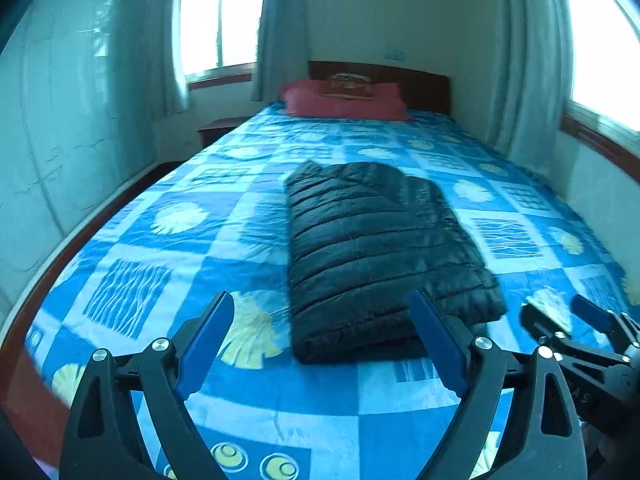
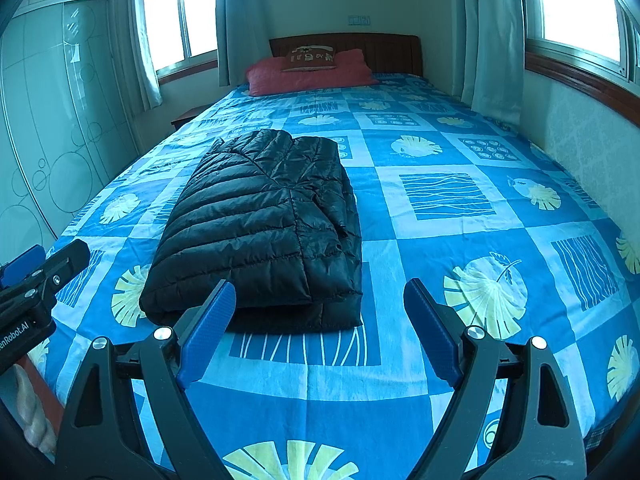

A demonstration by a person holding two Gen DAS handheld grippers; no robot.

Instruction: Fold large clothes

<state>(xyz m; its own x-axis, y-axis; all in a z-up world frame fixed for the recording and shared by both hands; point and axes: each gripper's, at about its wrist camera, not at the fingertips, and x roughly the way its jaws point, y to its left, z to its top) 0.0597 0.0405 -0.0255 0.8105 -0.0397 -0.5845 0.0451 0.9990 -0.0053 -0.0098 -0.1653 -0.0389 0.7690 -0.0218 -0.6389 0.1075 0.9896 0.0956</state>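
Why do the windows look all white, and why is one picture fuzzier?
In both views daylight overexposes the window to blank white. The left wrist view is softer, blurring the black jacket, which looks crisp in the right wrist view. Both lenses bend the bed edges.

A black quilted puffer jacket lies folded into a thick, neat rectangle. It rests flat on a bed, left of the middle, near the foot end.

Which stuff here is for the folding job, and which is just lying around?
For the job:
- black quilted puffer jacket, folded
- left gripper, jaws open
- right gripper, jaws open

Just there:
- blue patterned bedsheet
- red pillow
- grey curtains
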